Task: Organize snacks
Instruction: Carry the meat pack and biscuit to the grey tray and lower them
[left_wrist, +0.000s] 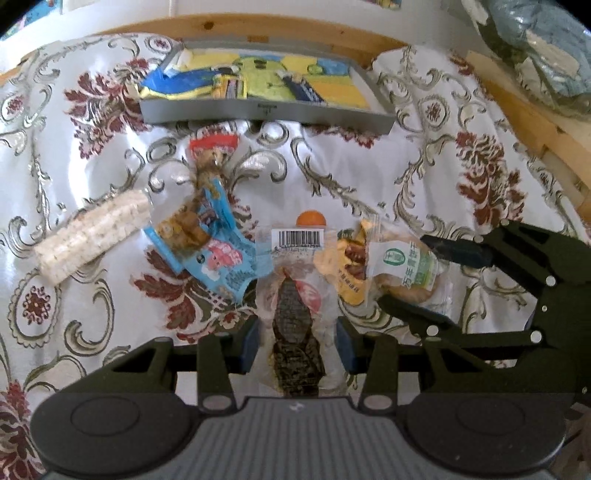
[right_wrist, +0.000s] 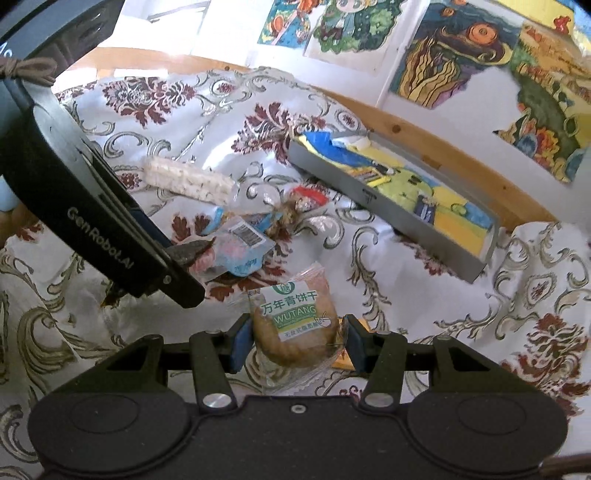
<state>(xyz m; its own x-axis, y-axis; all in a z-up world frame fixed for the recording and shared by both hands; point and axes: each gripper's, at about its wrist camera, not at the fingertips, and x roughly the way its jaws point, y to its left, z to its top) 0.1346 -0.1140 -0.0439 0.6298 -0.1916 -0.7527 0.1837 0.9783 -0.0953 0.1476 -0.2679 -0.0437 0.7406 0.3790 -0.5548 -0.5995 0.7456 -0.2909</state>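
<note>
My left gripper (left_wrist: 298, 343) is shut on a clear packet holding a dark seaweed snack (left_wrist: 295, 325), its blue pads against the packet's two sides. The packet's barcode end (left_wrist: 297, 240) points away from me. My right gripper (right_wrist: 295, 345) is shut on a round biscuit in a clear wrapper with a green label (right_wrist: 293, 325), low over the tablecloth. In the left wrist view the right gripper (left_wrist: 421, 277) comes in from the right around that biscuit packet (left_wrist: 402, 269). The grey tray (left_wrist: 266, 110) with flat yellow and blue packets lies at the back.
On the flowered cloth (left_wrist: 369, 166) lie a puffed rice bar (left_wrist: 92, 229), a blue packet (left_wrist: 221, 258), a red-topped packet (left_wrist: 212, 147), a yellow packet (left_wrist: 343, 266) under the biscuit and an orange ball (left_wrist: 311, 218). A wooden frame (right_wrist: 424, 136) runs behind the tray.
</note>
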